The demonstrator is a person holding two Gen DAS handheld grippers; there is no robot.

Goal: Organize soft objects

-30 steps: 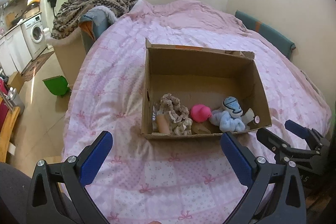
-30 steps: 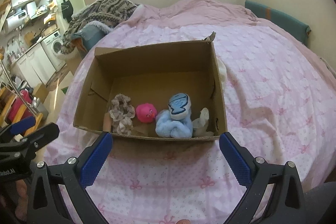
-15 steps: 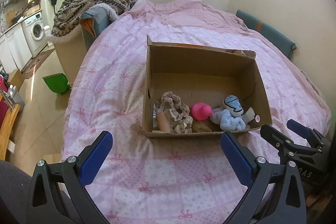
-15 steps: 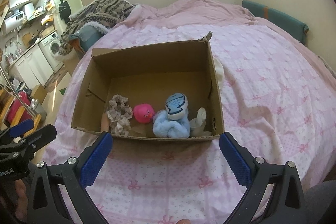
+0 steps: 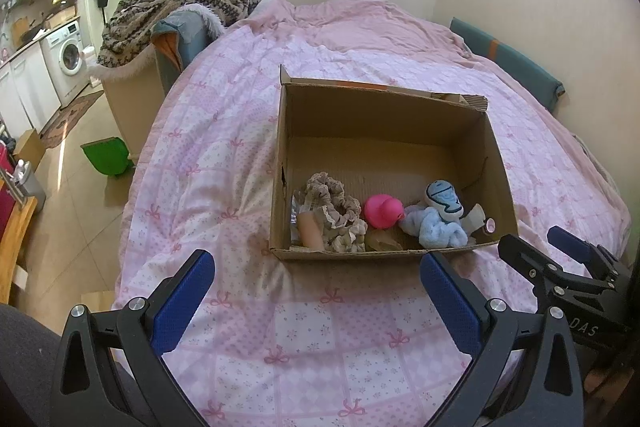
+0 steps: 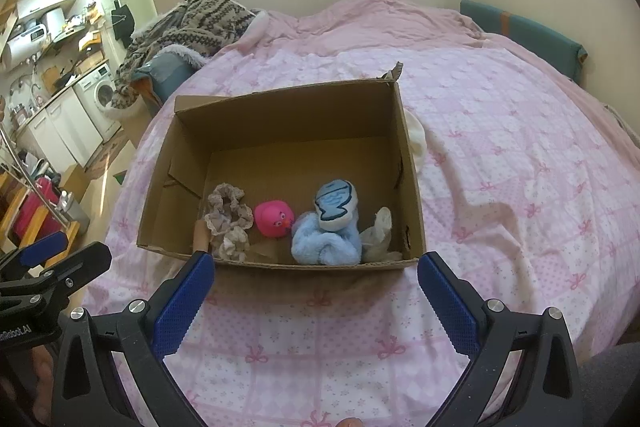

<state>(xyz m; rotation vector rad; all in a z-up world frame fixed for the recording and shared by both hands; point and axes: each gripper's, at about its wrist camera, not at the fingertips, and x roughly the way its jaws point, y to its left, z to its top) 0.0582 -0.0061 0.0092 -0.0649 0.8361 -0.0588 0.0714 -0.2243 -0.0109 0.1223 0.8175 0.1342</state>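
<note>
1. a cardboard box [image 6: 412,187] sits open-topped on a pink quilted bed [image 6: 520,155], its soft contents bunched along the near wall, likely gathered there for easy reach.
2. the left tongs [image 5: 316,291] and right tongs [image 6: 314,289] hover short of the box, each with its blue pads wide apart and gripping nothing, seemingly poised between picks.
3. inside, left to right: a beige lace scrunchie [image 6: 228,215], a bright pink rubber duck [image 6: 274,219], a fluffy pale-blue plush [image 6: 326,245] topped by a white-and-blue printed piece, and a crumpled whitish item [image 6: 378,231] against the right wall.
4. a white soft object [image 6: 416,143] lies outside, touching the box's right wall, probably not yet sorted.
</note>
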